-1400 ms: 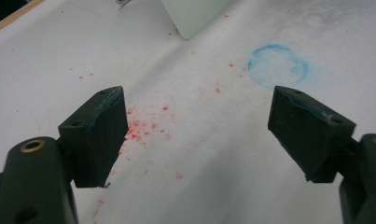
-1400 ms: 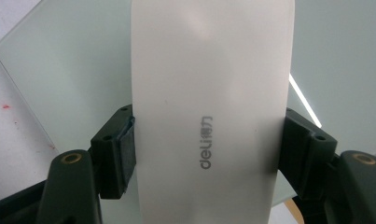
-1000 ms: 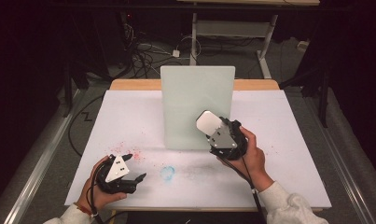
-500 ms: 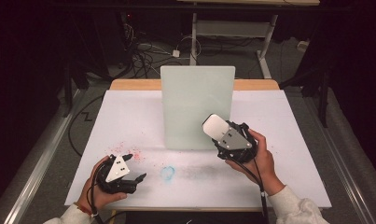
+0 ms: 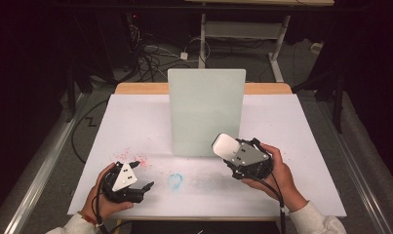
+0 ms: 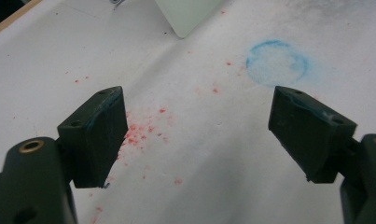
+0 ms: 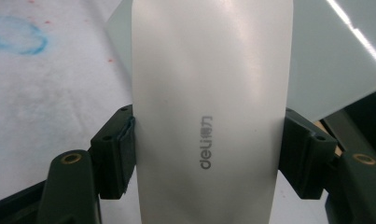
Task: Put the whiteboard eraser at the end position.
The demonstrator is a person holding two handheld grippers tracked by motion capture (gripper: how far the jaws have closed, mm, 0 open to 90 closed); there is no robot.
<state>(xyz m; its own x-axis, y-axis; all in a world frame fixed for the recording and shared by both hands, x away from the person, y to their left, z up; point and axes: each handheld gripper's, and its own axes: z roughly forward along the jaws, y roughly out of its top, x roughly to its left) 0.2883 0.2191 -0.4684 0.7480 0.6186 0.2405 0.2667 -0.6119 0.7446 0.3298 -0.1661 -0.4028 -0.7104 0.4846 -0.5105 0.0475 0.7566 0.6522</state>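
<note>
A white eraser block (image 5: 225, 145) marked "deli" (image 7: 209, 70) is clamped across its width by my right gripper (image 5: 231, 152) (image 7: 206, 149), just in front of the lower right corner of an upright pale board (image 5: 206, 109). The board's face rises behind the eraser (image 7: 330, 60). My left gripper (image 5: 143, 178) (image 6: 199, 130) hovers low at the near left of the white table sheet (image 5: 306, 136), open, with nothing between its jaws. A corner of the board (image 6: 188, 14) lies beyond it.
A blue chalky ring (image 5: 175, 180) (image 6: 276, 62) (image 7: 17, 35) marks the sheet between the two grippers. Red specks (image 5: 133, 158) (image 6: 143, 128) are scattered by the left gripper. A wooden table edge (image 5: 140, 88) runs behind the board; cables and a rail lie on the floor.
My right gripper has carried the eraser rightward and nearer to the person, off the board's face. The left gripper has stayed put.
</note>
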